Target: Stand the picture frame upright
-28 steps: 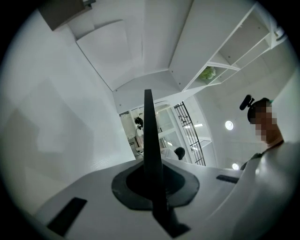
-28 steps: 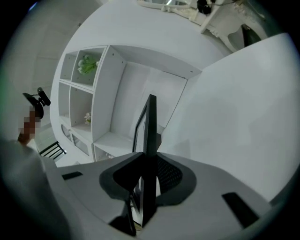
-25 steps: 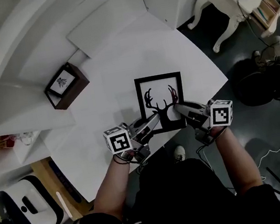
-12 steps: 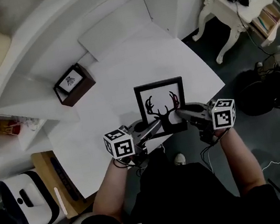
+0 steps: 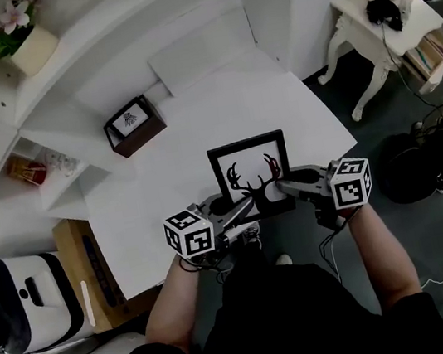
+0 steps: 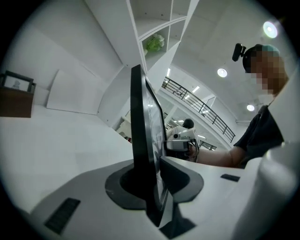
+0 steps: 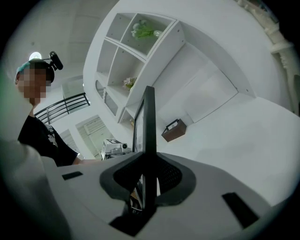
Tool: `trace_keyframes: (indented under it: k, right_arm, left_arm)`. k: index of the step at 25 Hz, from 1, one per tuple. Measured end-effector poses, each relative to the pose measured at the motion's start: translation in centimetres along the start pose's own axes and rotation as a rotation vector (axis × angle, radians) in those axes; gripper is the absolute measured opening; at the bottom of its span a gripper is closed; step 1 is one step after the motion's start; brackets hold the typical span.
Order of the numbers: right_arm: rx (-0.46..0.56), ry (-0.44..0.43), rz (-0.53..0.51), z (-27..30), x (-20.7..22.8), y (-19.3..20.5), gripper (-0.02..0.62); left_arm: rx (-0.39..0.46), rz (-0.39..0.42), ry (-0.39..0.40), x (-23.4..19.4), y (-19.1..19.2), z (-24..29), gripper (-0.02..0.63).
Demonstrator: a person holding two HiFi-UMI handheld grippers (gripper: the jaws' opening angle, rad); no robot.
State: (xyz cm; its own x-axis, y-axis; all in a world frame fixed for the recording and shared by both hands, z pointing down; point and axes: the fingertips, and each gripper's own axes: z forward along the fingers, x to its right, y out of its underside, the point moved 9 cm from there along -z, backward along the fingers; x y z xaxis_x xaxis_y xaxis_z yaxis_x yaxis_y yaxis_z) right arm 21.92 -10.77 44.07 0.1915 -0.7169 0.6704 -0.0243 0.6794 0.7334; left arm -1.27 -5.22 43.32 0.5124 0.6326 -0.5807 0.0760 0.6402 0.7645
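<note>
The black picture frame [image 5: 249,167] with an antler print is held up off the white table [image 5: 195,117] by its lower edge, near the table's front edge. In the right gripper view the frame [image 7: 149,122] stands edge-on, and my right gripper [image 7: 145,187] is shut on it; in the head view the right gripper [image 5: 280,188] sits at the lower right corner. My left gripper [image 5: 245,207] is at the lower left corner. Its jaws have just been opening, and the frame [image 6: 139,136] stands between them in my left gripper [image 6: 150,187], unclamped.
A small brown box frame [image 5: 135,125] stands at the back left of the table. Behind it rise white shelves with a flower pot [image 5: 22,41]. A white side table [image 5: 384,18] is on the floor to the right, and a cardboard box [image 5: 80,263] to the left.
Both grippers have risen with the frame, whose lower edge has come off the table. The frame now stands between the left gripper's jaws.
</note>
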Motion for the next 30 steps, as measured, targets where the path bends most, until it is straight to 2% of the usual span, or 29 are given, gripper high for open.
trace_keyframes:
  k: [6, 17, 23, 30]
  right_arm:
    - [-0.064, -0.052, -0.074, 0.6, -2.4, 0.0, 0.071]
    - [-0.203, -0.178, -0.194, 5.6, -6.3, 1.1, 0.069]
    - [-0.264, -0.249, -0.255, 6.4, -6.0, 0.4, 0.069]
    - [-0.343, -0.294, -0.335, 11.8, -8.9, 1.4, 0.069]
  left_arm:
    - [-0.004, 0.092, -0.096, 2.6, 0.9, -2.3, 0.11]
    - [0.036, 0.085, -0.25, 4.8, 3.5, -8.7, 0.118]
    - [0.025, 0.119, -0.343, 5.8, 3.5, -8.8, 0.118]
    - [0.013, 0.157, -0.422, 5.4, 4.3, -14.4, 0.121]
